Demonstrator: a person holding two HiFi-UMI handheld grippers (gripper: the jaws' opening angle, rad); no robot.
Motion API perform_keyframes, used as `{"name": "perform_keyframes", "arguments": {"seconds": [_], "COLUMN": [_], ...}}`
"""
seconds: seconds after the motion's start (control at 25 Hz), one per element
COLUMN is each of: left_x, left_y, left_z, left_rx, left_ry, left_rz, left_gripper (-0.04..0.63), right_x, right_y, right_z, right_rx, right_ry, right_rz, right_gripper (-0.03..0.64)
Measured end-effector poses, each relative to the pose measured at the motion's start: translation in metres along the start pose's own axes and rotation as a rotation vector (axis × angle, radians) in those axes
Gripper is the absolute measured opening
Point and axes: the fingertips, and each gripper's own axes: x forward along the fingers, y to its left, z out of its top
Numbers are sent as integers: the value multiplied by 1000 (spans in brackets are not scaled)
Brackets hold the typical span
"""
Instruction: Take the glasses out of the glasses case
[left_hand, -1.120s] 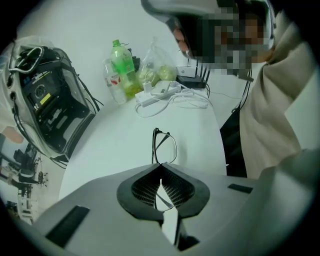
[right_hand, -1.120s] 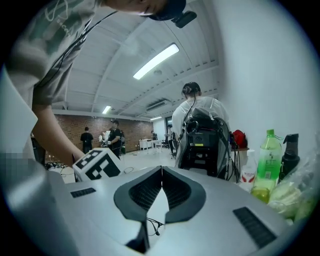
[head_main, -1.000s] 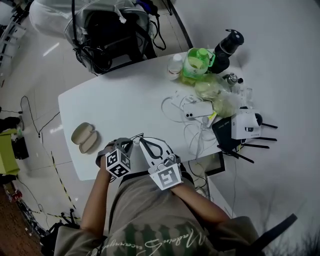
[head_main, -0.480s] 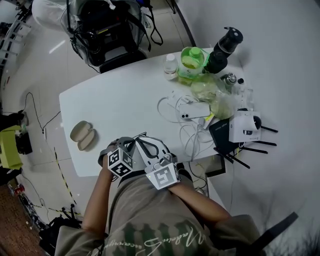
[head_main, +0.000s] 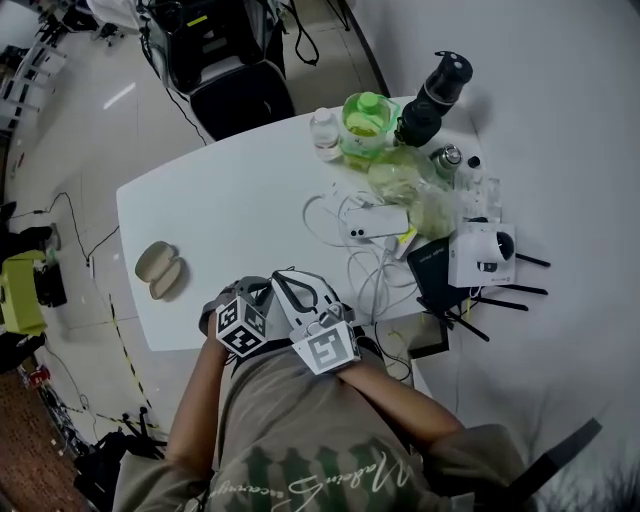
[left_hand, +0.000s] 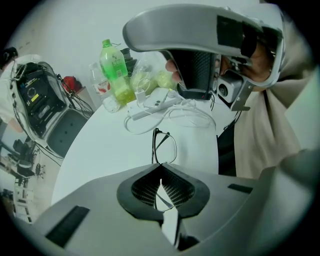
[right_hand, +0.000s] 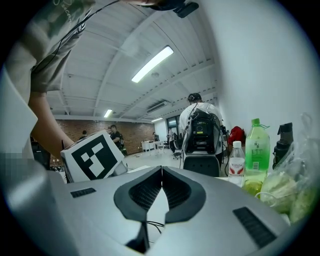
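Setting: open-plan lab or workshop-style office.
Ceiling: exposed white beams; long fluorescent strip light (right_hand: 152, 63) at 12 o'clock in the right gripper view.
Far wall: red-brown brick wall (right_hand: 90, 127), with people standing before it.
Floor: glossy pale floor (head_main: 60, 150); loose black cables (head_main: 100, 242) at the table's 9 o'clock.
Furniture: white rounded table (head_main: 230, 200); black office chair (head_main: 243, 100) at its 12 o'clock.
Equipment: black router with stick antennas (head_main: 440, 270) at the table's 3 o'clock.

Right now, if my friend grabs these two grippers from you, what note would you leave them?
The left gripper has its fingers shut on the glasses, held over the white table near its front edge.
The right gripper has its fingers shut with nothing seen between them, close beside the left one.
The glasses case lies open at the table's left, apart from both grippers.
Done: the glasses are out.
Left: probably just setting them down.
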Motion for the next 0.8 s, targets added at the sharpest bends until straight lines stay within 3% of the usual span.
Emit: {"name": "perform_keyframes", "arguments": {"seconds": [0.28,0.8], "left_x": [-4,16], "left_y": [-10,-38], "left_z": [2,12], "left_rx": [18,-3], "left_ry": [7,2], "left_rz": [5,-43], "left_gripper": [17,17], "right_x": [-8,-28], "right_y": [4,-1], "right_z": [-6,-14], "right_rx": [3,1], "right_ry": [2,-5], "right_rz": [32,1], "right_gripper": [12,12]}}
